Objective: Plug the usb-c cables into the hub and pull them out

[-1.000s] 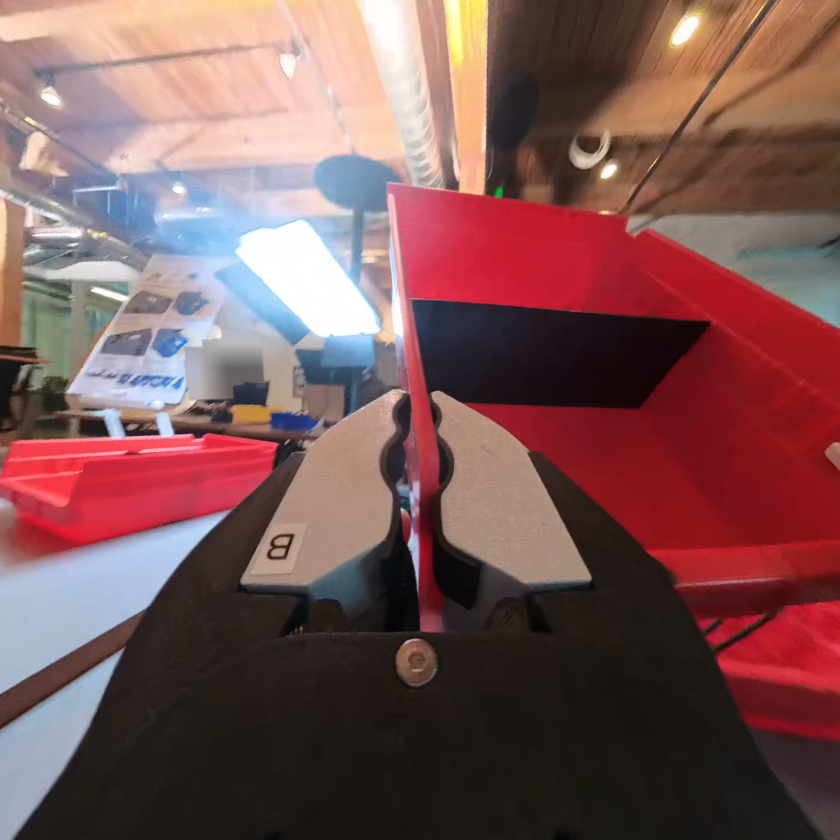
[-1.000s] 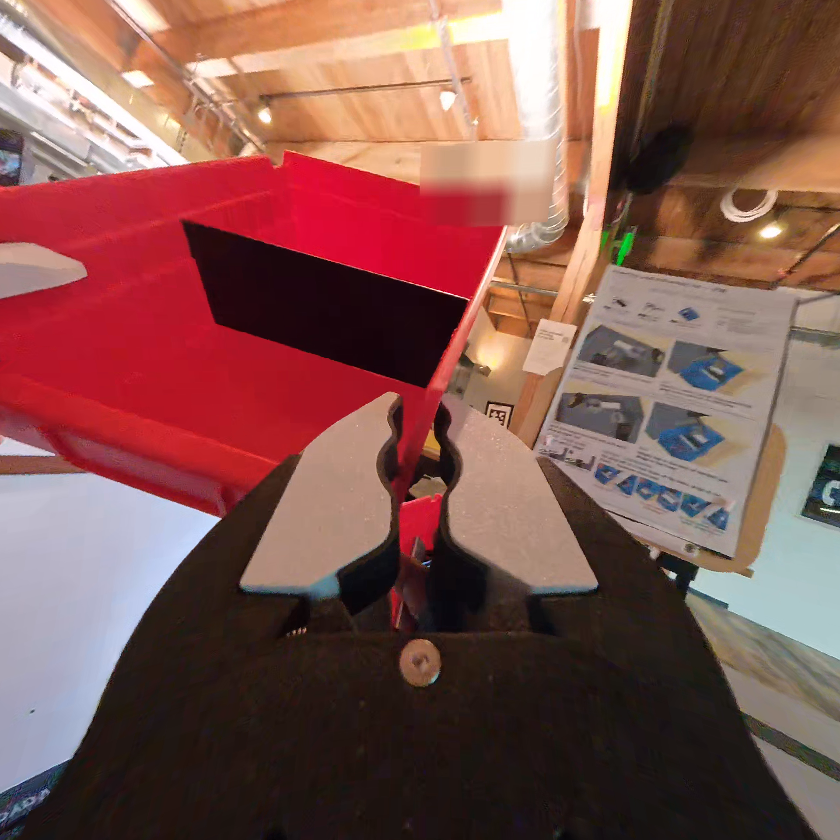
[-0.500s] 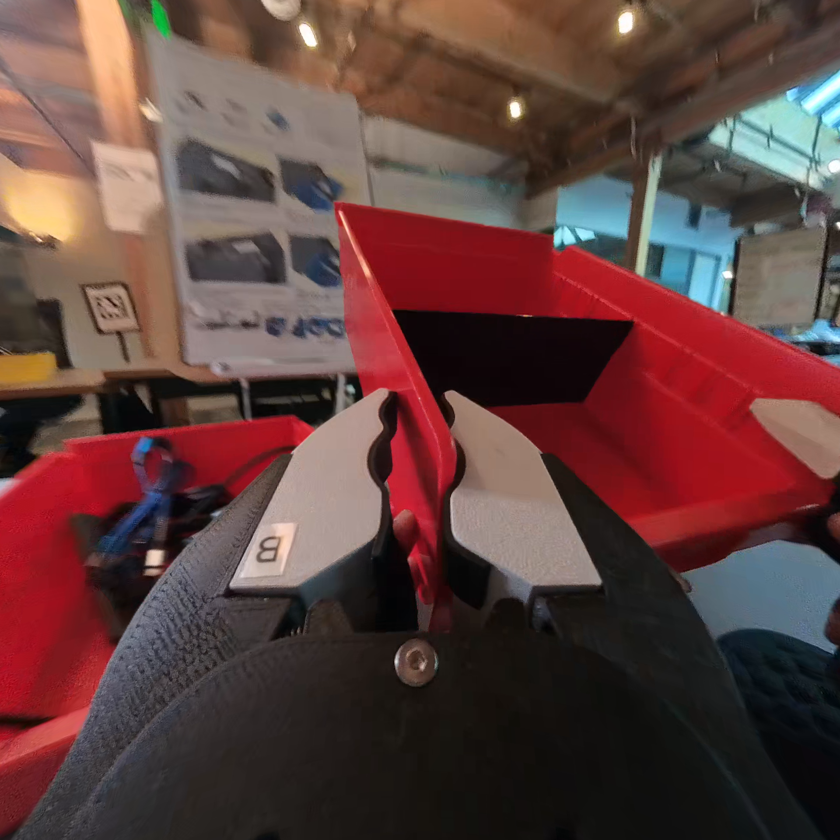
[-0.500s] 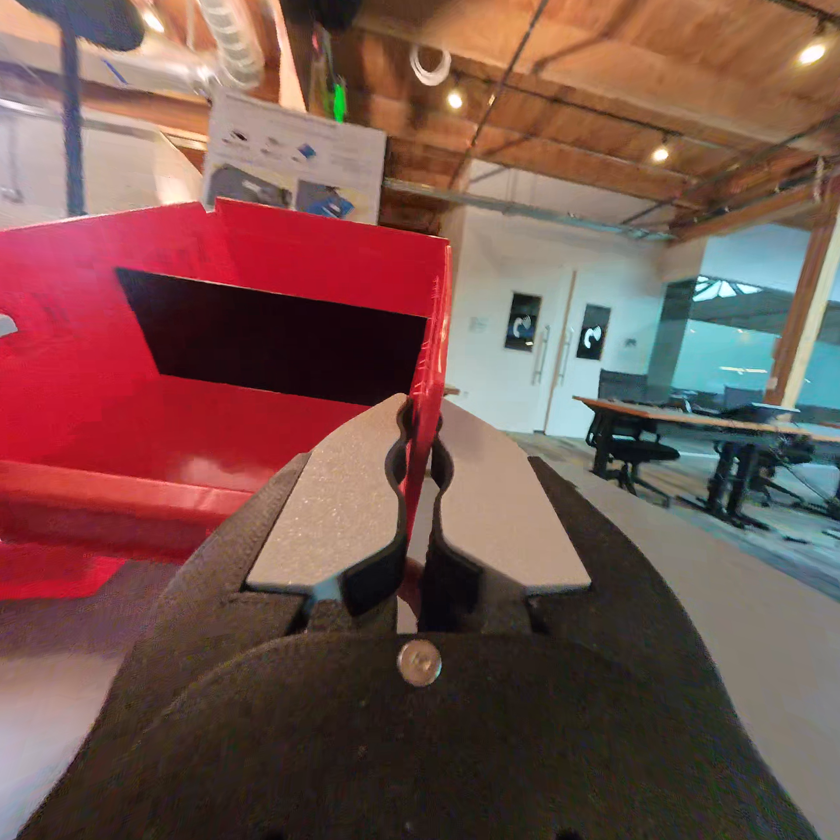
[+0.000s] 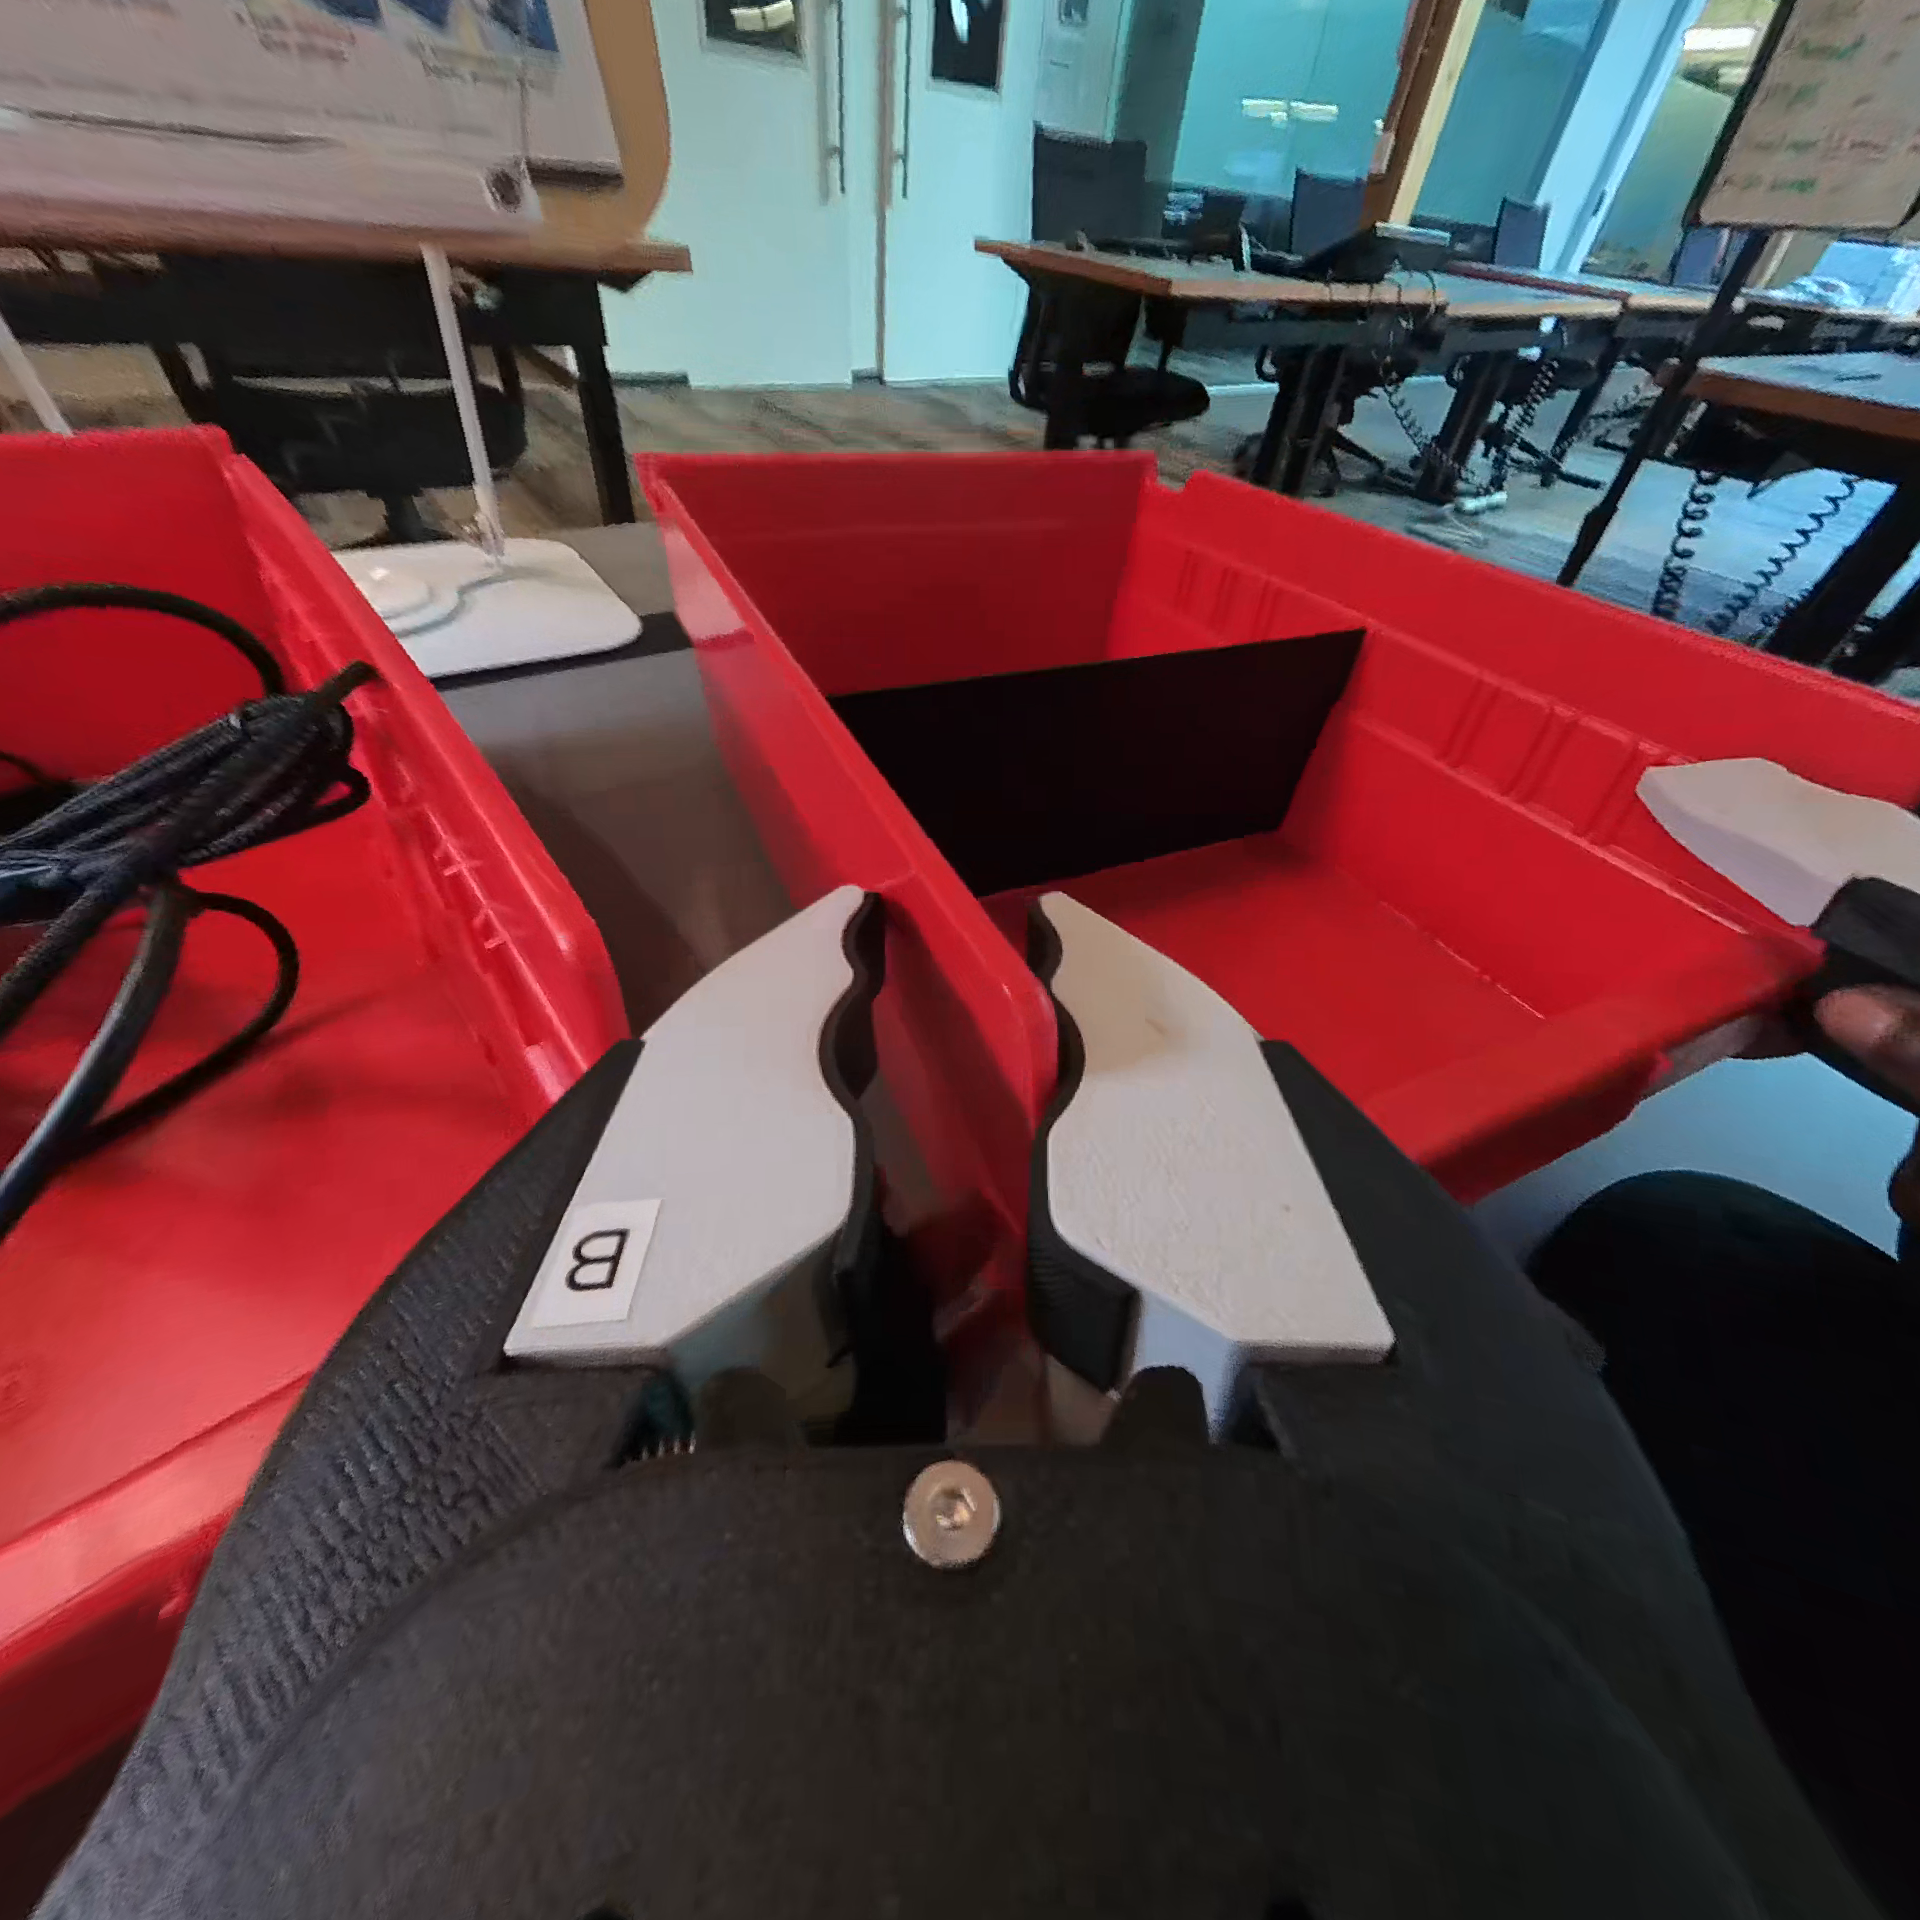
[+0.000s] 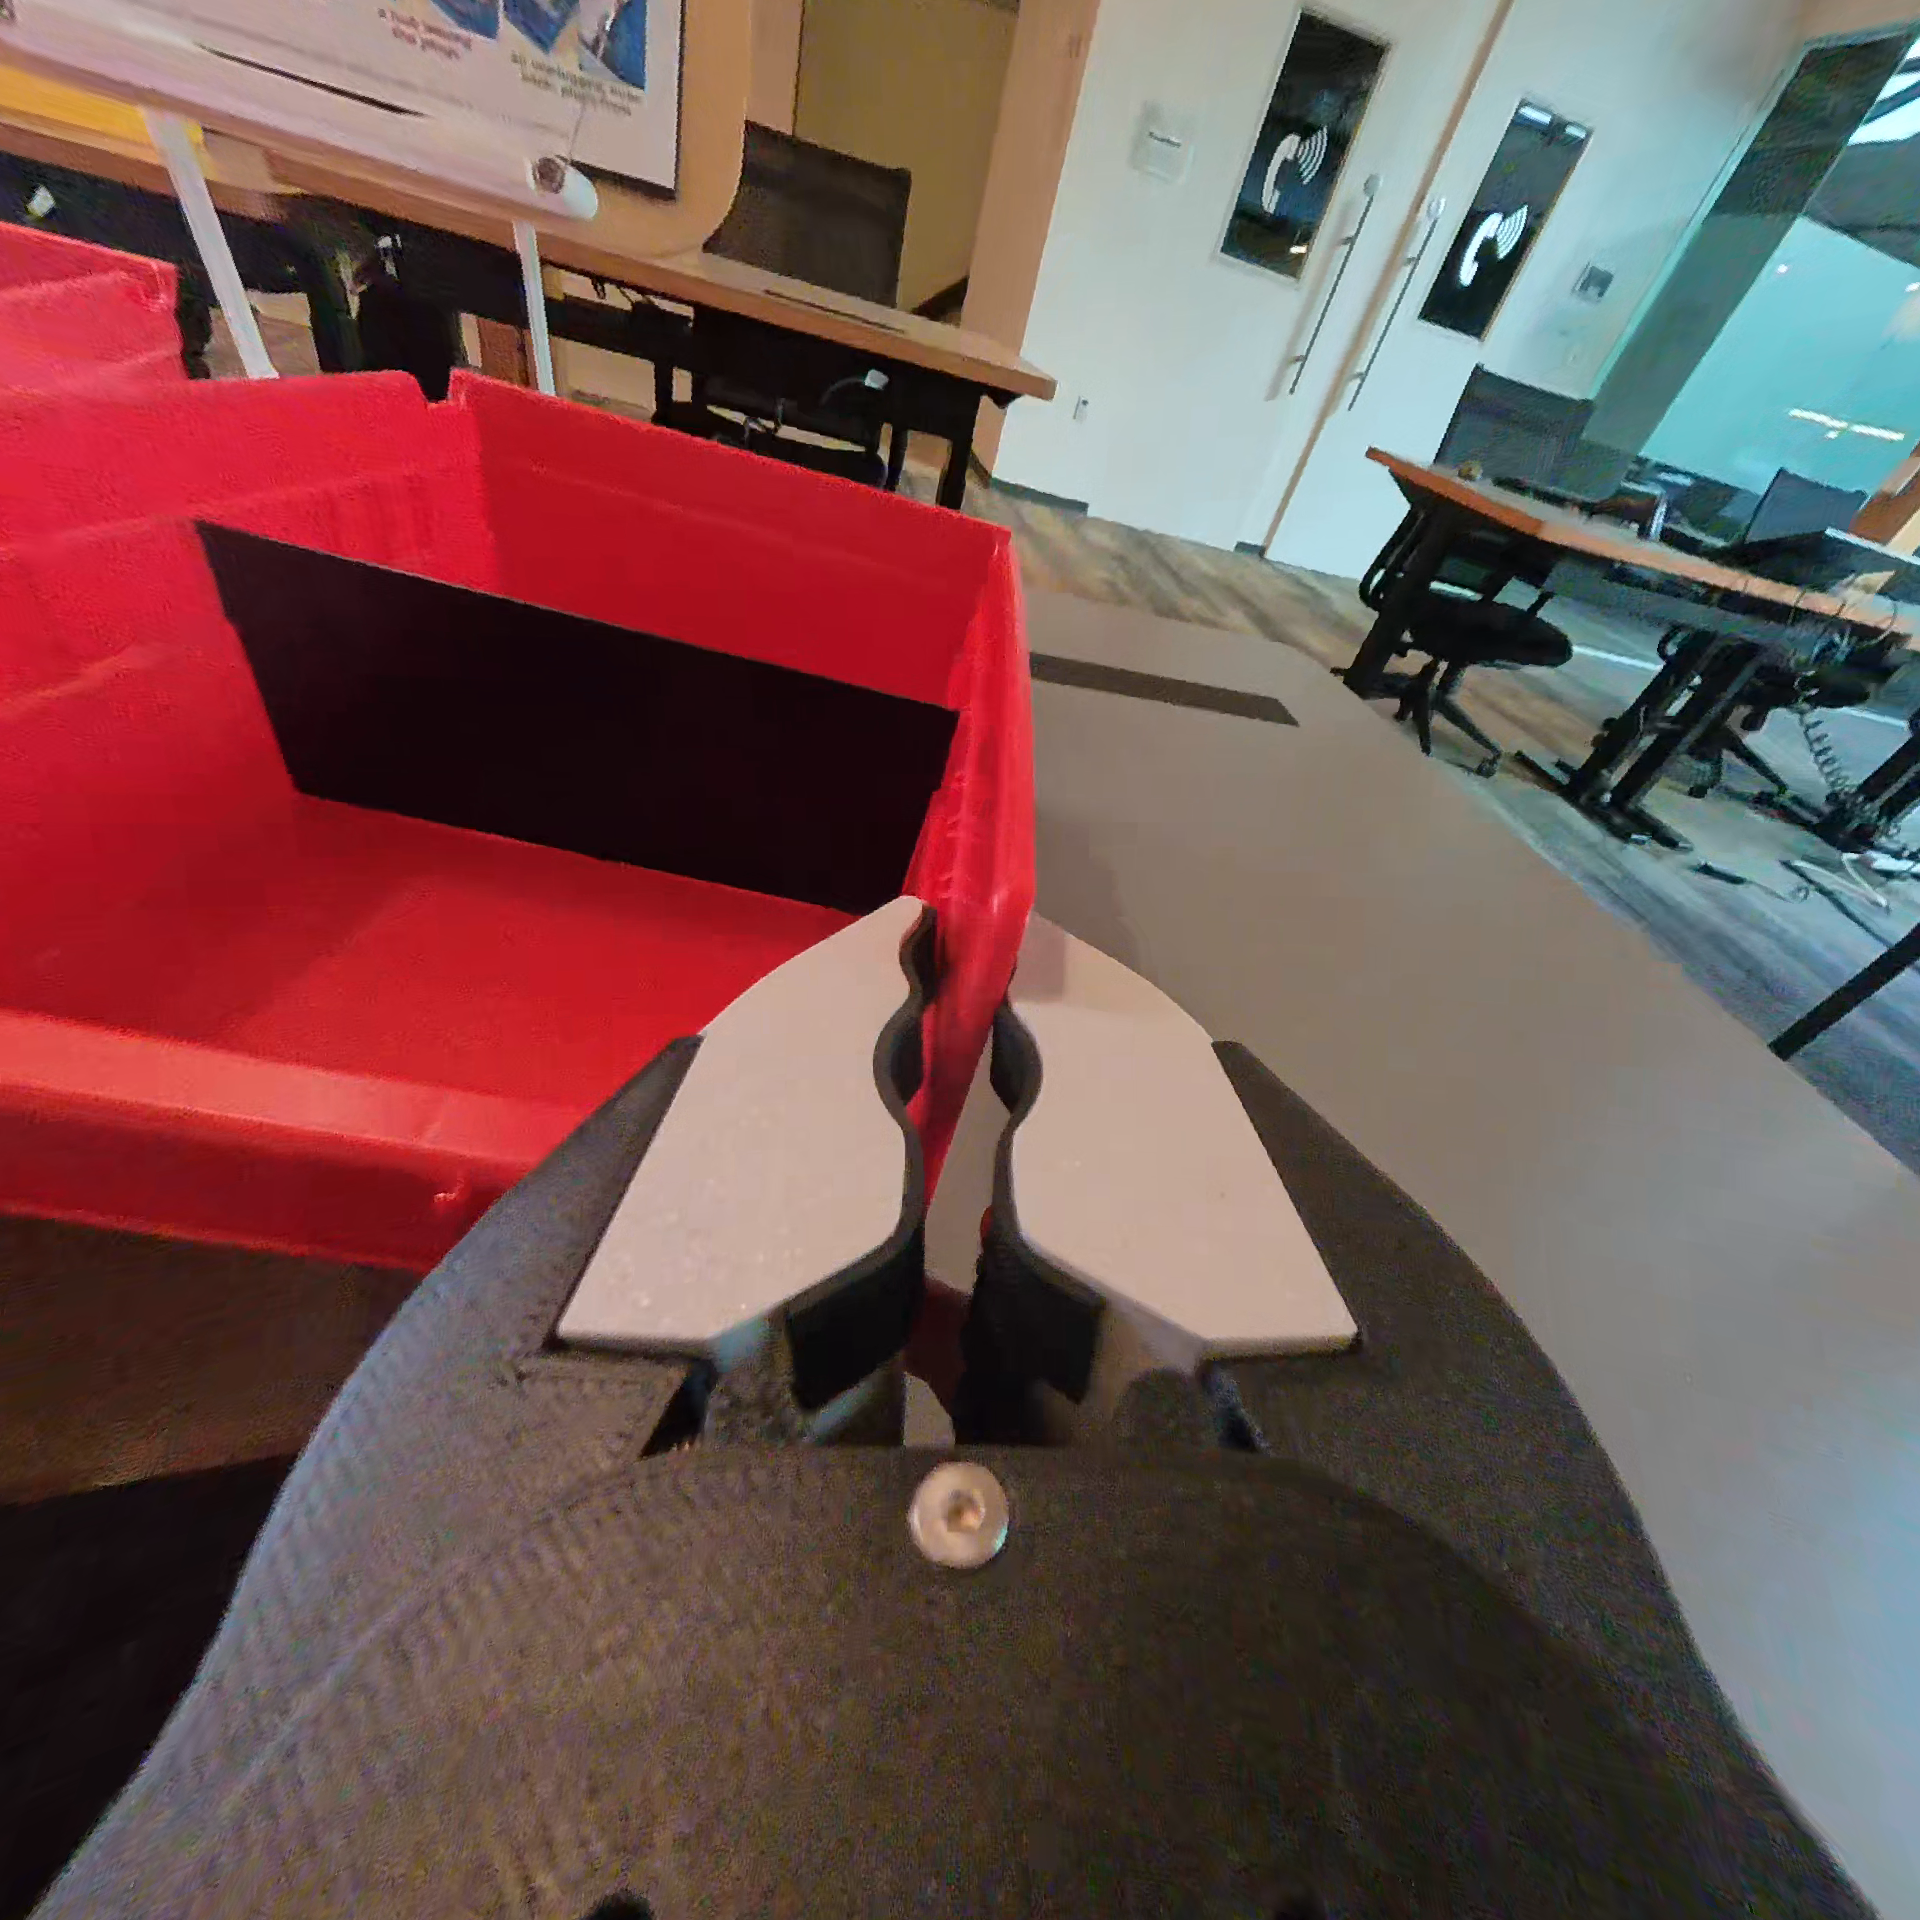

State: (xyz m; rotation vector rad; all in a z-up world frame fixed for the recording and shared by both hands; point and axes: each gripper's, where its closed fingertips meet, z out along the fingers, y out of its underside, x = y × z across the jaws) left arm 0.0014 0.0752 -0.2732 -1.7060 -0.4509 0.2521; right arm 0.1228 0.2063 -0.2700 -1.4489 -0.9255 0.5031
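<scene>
While the empty bin sits level between both grippers, this is what an onlooker sees.

Worktop (image 6: pixel 1299 935): grey; the carried bin has come down onto or just above it since a second ago, when it was tipped up toward the ceiling.
Empty red bin (image 5: pixel 1299 935): black divider (image 5: pixel 1091 758) across it, nothing inside.
Second red bin (image 5: pixel 260 1091): just left, holding the black usb-c cables (image 5: pixel 187 800), coiled and tangled; no hub visible.
Left gripper (image 5: pixel 951 1029): straddles the near-left wall, jaws parted, seemingly releasing.
Right gripper (image 6: pixel 961 1023): pinching the right wall.
Meaning: bin-shifting is ending; plugging hasn't begun, I'd judge.
</scene>
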